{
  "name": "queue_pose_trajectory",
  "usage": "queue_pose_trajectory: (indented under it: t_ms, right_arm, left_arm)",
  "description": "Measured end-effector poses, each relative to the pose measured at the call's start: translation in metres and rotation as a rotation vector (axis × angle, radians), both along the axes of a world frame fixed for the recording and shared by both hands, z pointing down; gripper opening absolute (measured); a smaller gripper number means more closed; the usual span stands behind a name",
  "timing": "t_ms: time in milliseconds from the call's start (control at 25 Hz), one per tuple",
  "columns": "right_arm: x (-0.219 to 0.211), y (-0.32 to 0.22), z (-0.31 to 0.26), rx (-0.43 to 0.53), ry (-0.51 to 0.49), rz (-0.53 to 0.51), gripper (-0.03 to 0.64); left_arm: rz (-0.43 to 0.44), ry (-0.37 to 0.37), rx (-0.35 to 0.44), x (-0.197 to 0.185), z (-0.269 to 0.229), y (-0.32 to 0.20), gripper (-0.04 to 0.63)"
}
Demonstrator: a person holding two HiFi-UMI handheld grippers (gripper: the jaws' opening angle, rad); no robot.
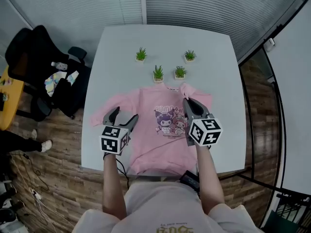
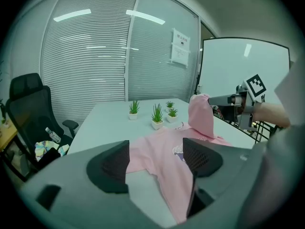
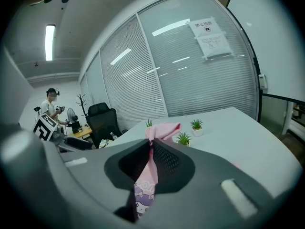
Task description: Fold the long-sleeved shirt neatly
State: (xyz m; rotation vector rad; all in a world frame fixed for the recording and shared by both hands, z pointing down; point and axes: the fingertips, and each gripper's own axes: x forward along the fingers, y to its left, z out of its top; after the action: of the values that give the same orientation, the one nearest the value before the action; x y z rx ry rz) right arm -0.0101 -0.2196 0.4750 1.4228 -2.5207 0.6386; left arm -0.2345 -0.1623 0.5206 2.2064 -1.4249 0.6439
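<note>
A pink shirt (image 1: 160, 140) lies on the white tabletop (image 1: 121, 47), near 4 small plants (image 1: 158, 73). The right gripper (image 1: 190, 103) pinches a raised fold of it. The left gripper (image 1: 124, 115) hovers, jaws spread, above the left sleeve.

Pink cartoon-print shirt (image 1: 163, 130) lies spread on the table, right sleeve lifted.

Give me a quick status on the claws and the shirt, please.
Right claw shut on a lifted fold of the pink shirt. Left claw open, empty. Potted plants beyond the collar, not obstructing.
</note>
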Motion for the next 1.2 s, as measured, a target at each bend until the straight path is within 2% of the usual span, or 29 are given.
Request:
queue_pose_trajectory:
  t_ms: [440,680,920,1000,1200]
  right_arm:
    - [-0.048,-0.022,0.064,-0.074,0.1,-0.022,0.037]
    - [-0.078,-0.023,0.092,-0.092,0.157,-0.105,0.037]
    - [-0.099,-0.024,0.132,-0.104,0.313,-0.181,0.034]
    - [-0.107,-0.021,0.14,-0.115,0.33,-0.215,0.038]
    - [-0.131,-0.007,0.146,-0.141,0.297,-0.31,0.14]
  left_arm:
    - [0.02,0.023,-0.084,-0.022,0.048,-0.008,0.359]
    - [0.016,0.033,-0.106,-0.031,0.066,-0.018,0.359]
    - [0.02,0.047,-0.132,-0.032,0.081,-0.018,0.364]
    - [0.012,0.053,-0.136,-0.034,0.085,-0.018,0.365]
    - [-0.013,0.06,-0.14,-0.043,0.089,-0.018,0.365]
